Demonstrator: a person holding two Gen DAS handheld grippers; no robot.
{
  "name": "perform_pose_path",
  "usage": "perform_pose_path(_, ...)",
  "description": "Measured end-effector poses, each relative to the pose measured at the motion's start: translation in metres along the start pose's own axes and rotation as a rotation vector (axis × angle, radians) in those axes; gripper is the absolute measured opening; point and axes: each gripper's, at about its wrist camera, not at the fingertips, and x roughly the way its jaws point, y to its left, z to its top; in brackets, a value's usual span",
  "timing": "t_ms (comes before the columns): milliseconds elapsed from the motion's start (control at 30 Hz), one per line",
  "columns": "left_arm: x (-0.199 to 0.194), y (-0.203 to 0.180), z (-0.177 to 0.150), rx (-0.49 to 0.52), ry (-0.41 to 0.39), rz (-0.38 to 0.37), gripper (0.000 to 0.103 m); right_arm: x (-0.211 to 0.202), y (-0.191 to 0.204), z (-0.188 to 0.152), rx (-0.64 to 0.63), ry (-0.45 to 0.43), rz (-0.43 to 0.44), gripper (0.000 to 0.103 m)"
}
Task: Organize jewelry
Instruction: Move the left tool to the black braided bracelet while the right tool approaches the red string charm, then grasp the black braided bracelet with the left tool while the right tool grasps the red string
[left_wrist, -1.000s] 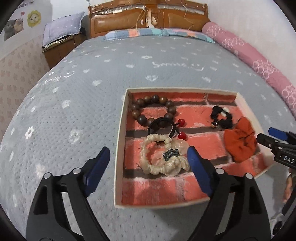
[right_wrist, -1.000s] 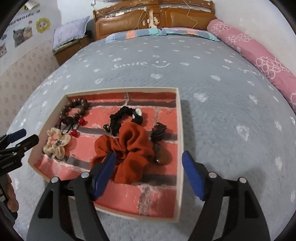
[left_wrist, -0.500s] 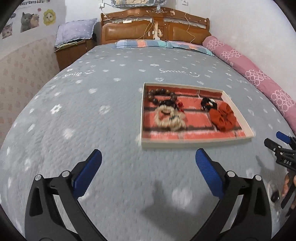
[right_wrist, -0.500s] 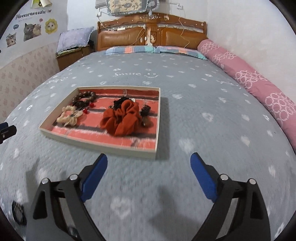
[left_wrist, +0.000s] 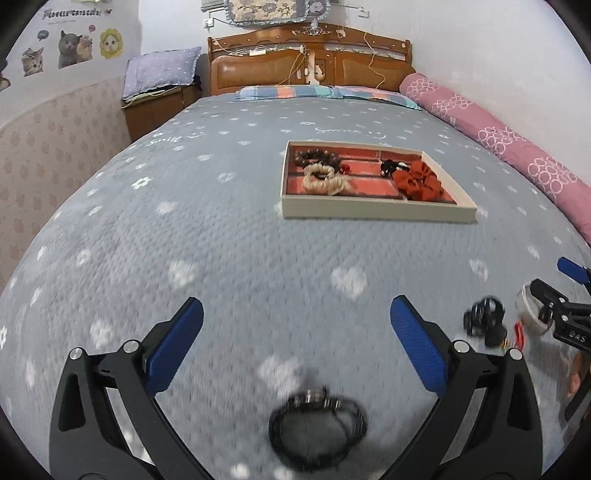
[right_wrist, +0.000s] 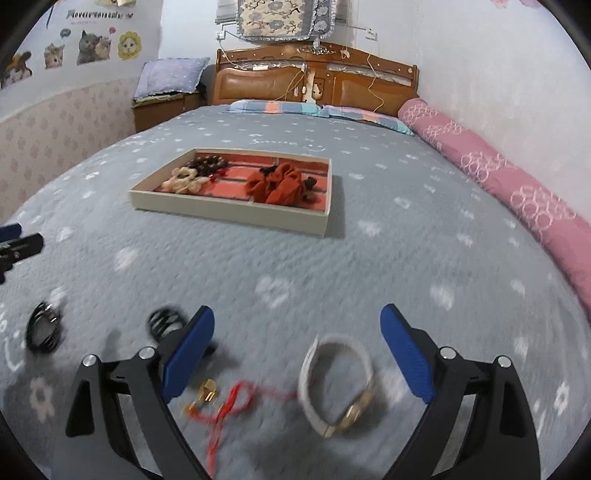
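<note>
Left tool (left_wrist: 295, 350), right tool (right_wrist: 297, 354) agape

One tray (right_wrist: 236, 216) sat on the bed (right_wrist: 388, 258). It held two scrunchies, one cream (left_wrist: 325, 179) and one rust-red (left_wrist: 417, 181), and one dark bead bracelet (left_wrist: 316, 158). Loose on the bed lay one white watch (right_wrist: 338, 380), one red cord (right_wrist: 225, 406) and two black bands (right_wrist: 42, 326) (right_wrist: 164, 319).
</note>
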Motion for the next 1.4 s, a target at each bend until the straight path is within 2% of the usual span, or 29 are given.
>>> perform_pose_path(167, -0.01, 0.005, -0.029, -0.032, 0.02, -0.011, 0.098, -0.016, 0.0, -0.031, 0.053, 0.009, 0.012, 0.09)
perform_pose_path(400, -0.012, 0.013, -0.059, -0.075, 0.036, -0.008, 0.098, -0.028, 0.003, -0.054, 0.092, 0.01, 0.037, 0.089)
perform_pose_path(533, -0.007, 0.016, -0.069, -0.072, 0.056, 0.009, 0.098, -0.025, 0.006, -0.057, 0.089, 0.02, 0.037, 0.089)
perform_pose_path(833, -0.004, 0.023, -0.074, -0.095, 0.057, -0.014, 0.098, -0.017, 0.02, -0.052, 0.059, 0.036, 0.054, 0.088)
perform_pose_path(1000, 0.004, 0.022, -0.073, -0.09, 0.071, -0.028, 0.096, -0.002, 0.022, -0.05, 0.062, 0.076, 0.048, 0.074)
perform_pose_path(1067, 0.008, 0.021, -0.073, -0.086, 0.087, -0.035, 0.091, 0.006, 0.021, -0.05, 0.069, 0.103, 0.051, 0.064)
perform_pose_path(1133, 0.016, 0.021, -0.073, -0.088, 0.117, -0.049, 0.082, 0.012, 0.021, -0.052, 0.069, 0.126, 0.06, 0.062)
perform_pose_path(1233, 0.019, 0.02, -0.074, -0.09, 0.131, -0.046, 0.079, 0.016, 0.023, -0.053, 0.068, 0.138, 0.068, 0.061)
perform_pose_path(1300, 0.02, 0.019, -0.074, -0.087, 0.129, -0.051, 0.074, 0.017, 0.023, -0.055, 0.068, 0.141, 0.072, 0.057)
perform_pose_path(1333, 0.021, 0.019, -0.075, -0.086, 0.132, -0.052, 0.071, 0.017, 0.023, -0.055, 0.068, 0.14, 0.075, 0.051)
perform_pose_path(1367, 0.022, 0.019, -0.075, -0.085, 0.134, -0.05, 0.069, 0.018, 0.023, -0.055, 0.07, 0.144, 0.072, 0.04)
perform_pose_path(1400, 0.022, 0.019, -0.075, -0.085, 0.135, -0.051, 0.068, 0.02, 0.022, -0.056, 0.075, 0.154, 0.081, 0.04)
